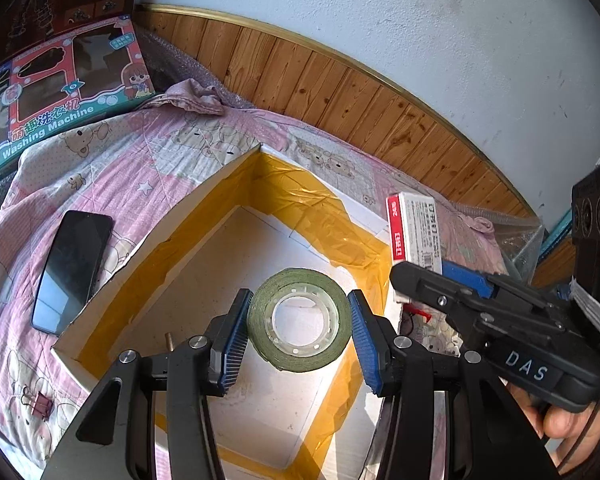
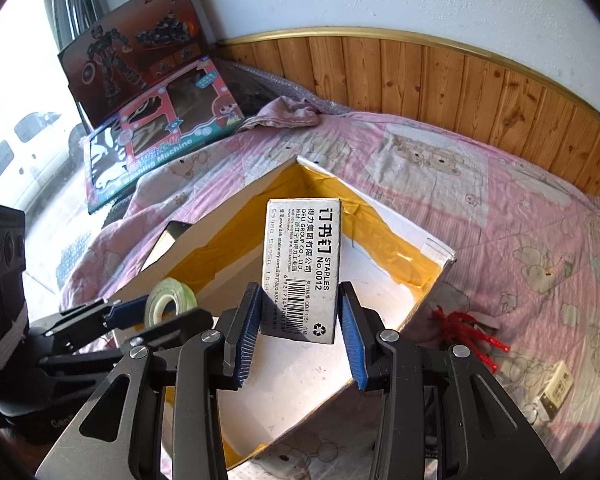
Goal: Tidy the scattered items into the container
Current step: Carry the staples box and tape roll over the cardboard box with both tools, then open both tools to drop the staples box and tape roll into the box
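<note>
My left gripper [image 1: 300, 334] clamps the tape roll [image 1: 298, 325] over the box [image 1: 204, 200]. My right gripper [image 2: 300, 330] holds the staple box [image 2: 302, 268] above it.

Risk: both crowd one opening; a bump could drop either onto the bed.

Only the left view shows the phone [image 1: 73, 270] and binder clip [image 1: 42, 402]; only the right shows the red ties [image 2: 468, 330].

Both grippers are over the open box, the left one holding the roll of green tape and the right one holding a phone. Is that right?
Not quite. The right gripper holds a staples box, not a phone; the right wrist view shows it. The phone lies on the bedspread beside the open box. The left gripper does hold the green tape.
</note>
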Demonstrator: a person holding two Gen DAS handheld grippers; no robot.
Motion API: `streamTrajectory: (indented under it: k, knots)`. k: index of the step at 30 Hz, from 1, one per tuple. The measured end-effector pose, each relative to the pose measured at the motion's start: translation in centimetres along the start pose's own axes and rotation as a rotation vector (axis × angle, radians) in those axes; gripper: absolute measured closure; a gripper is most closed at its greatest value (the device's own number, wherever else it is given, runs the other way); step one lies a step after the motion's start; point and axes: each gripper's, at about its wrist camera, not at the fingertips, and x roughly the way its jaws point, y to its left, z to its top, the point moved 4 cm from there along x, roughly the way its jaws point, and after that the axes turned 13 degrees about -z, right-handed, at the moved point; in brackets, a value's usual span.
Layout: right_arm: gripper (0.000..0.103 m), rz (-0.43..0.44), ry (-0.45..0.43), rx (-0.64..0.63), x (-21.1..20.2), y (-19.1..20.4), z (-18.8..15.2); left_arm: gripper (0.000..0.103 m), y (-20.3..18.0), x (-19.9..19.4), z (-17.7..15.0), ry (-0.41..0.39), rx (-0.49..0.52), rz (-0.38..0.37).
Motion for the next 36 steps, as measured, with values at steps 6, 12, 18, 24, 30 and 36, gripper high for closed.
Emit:
streamTrajectory:
  k: [6, 12, 18, 24, 30, 36]
  knots:
    - [0.063, 0.037, 0.047, -0.027, 2.3, 0.5, 1.5, 0.054, 0.2, 1.9, -0.8, 0.047, -0.013, -0.007]
    - [0.063, 0.071, 0.108, -0.067, 5.0, 1.0, 2.9, 0.054, 0.6, 3.2, -1.1, 0.086, -0.030, 0.000]
    - [0.063, 0.084, 0.183, -0.124, 8.1, 1.5, 3.7, 0.054, 1.3, 4.3, -1.2, 0.118, -0.046, 0.009]
    - [0.063, 0.082, 0.229, -0.162, 10.7, 2.1, 4.1, 0.054, 1.9, 5.3, -1.0, 0.142, -0.062, 0.014]
    - [0.060, 0.071, 0.235, -0.185, 12.3, 2.7, 4.6, 0.054, 2.5, 6.2, -0.6, 0.160, -0.072, 0.029]
    - [0.060, 0.053, 0.214, -0.147, 11.7, 1.8, 4.5, 0.046, 2.7, 5.8, 0.1, 0.148, -0.076, 0.040]
